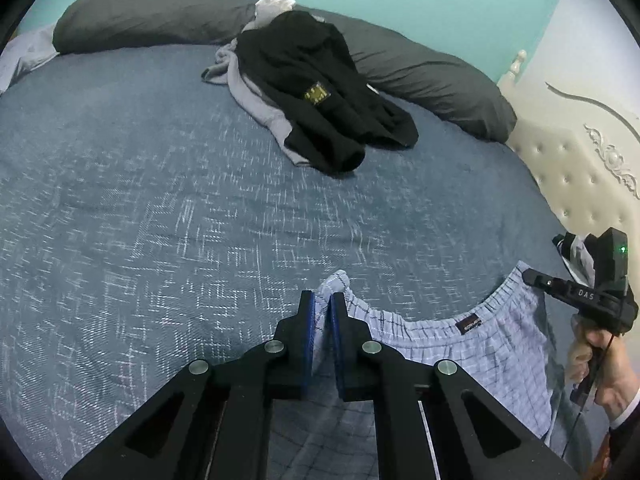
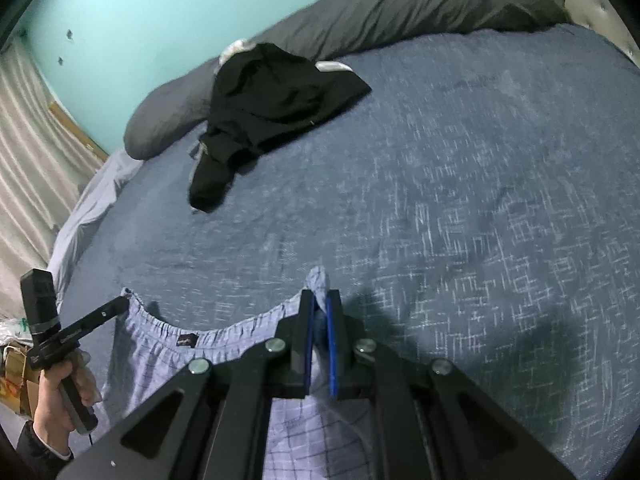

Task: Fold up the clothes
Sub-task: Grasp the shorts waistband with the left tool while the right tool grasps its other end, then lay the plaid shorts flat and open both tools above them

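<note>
On the black body of my right gripper (image 1: 532, 278), seen from my left wrist, white letters read "DAS". The dark label on the waistband of the light blue checked shorts (image 1: 500, 356) and the yellow patch on the black garment (image 1: 316, 94) are too small to read.

Home bedroom: bed (image 1: 160, 200), pillows (image 1: 140, 16)

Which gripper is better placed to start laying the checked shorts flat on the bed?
Neither clearly. The left gripper and right gripper each pinch one waistband corner of the shorts, stretched between them above the bed. Probably both lower together.
</note>
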The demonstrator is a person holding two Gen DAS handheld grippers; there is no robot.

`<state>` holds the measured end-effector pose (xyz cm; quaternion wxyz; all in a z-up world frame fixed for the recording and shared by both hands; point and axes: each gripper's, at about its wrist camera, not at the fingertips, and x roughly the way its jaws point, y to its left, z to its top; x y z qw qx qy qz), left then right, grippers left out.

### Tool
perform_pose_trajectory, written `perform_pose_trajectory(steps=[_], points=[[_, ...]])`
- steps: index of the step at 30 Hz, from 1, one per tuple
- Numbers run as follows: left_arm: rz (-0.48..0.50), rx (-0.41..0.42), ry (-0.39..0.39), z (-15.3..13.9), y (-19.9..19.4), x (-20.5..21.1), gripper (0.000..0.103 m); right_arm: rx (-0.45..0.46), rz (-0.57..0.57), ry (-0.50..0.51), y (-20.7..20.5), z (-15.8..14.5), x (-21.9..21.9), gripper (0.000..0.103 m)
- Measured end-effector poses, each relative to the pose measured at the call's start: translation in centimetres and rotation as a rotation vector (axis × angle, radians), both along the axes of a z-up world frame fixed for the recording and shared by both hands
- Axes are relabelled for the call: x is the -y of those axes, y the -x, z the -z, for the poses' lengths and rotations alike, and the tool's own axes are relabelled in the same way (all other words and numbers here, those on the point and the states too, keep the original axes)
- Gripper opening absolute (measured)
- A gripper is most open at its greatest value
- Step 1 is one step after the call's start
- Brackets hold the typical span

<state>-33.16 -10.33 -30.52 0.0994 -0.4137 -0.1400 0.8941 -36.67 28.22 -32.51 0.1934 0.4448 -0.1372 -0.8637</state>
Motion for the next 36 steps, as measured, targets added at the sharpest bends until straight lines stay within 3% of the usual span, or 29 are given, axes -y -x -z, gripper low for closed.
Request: perform_pose_trajectory(steps=[4, 8, 9, 10, 11, 12, 14, 20, 27, 36], points=[[-0.001, 0.029, -0.005, 1.1, 0.4, -0.2, 0.009, 0.048, 0.017, -0.019, 0.7, 1.4, 0.2, 0.005], [-0.008, 0.05, -0.015, 1.6, 0.0, -0.1, 0.01, 0.083, 0.063, 0.043, 1.0, 1.9, -0.6, 0.011], [-0.014, 0.051, -0.02, 1.3, -0.6, 0.1, 0.011, 0.089, 0.082, 0.044, 1.0, 1.7, -0.8, 0.017], [-0.02, 0.051, -0.026, 1.1, -1.2, 0.4, 0.013, 0.09, 0.096, 0.043, 0.8, 1.4, -1.0, 0.035], [-0.026, 0.051, -0.031, 0.9, -1.8, 0.7, 0.02, 0.09, 0.106, 0.045, 0.5, 0.8, -1.3, 0.042], [-0.032, 0.052, -0.036, 0.6, -2.4, 1.0, 0.032, 0.089, 0.116, 0.048, 0.2, 0.3, -1.6, 0.042], [-0.044, 0.052, -0.047, 0.2, -3.6, 1.5, 0.04, 0.083, 0.144, 0.067, -1.1, -1.0, -2.4, 0.042], [-0.08, 0.054, -0.079, -1.3, -7.3, 3.2, 0.045, 0.07, 0.213, 0.208, -8.2, -2.5, -5.0, 0.042], [-0.1, 0.07, -0.096, -1.8, -12.3, 3.4, 0.058, 0.081, 0.294, 0.351, -17.0, -1.0, -7.2, 0.042], [-0.114, 0.094, -0.107, -1.1, -18.5, 2.4, 0.061, 0.112, 0.339, 0.514, -20.0, 1.8, -7.6, 0.042]])
